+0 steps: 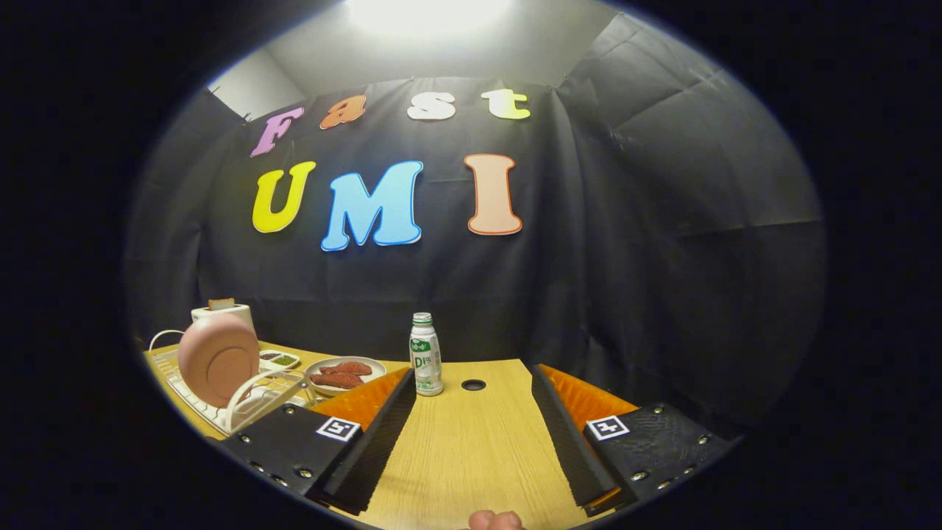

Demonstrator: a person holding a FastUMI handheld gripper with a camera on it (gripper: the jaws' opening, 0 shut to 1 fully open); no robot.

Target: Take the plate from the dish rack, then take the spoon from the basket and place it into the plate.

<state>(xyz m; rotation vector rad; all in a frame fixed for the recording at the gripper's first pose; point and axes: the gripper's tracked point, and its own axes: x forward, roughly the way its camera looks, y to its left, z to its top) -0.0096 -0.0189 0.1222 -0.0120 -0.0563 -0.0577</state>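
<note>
Nothing is done yet: the pink plate (218, 358) stands upright in the dish rack (243, 401), left of the bottle (425, 354), while the jaws are wide and empty.

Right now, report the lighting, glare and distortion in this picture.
Gripper view: a ceiling light blows out to white glare; fisheye bends the table edge and wall; the pink plate in the rack looks sharp; the hand-held gripper stands open over bare table.

Matt pink plate (218, 358) in white wire dish rack (243, 401); pale wood-grain table (471, 449); ribbed black claw (471, 434) fingers.
</note>
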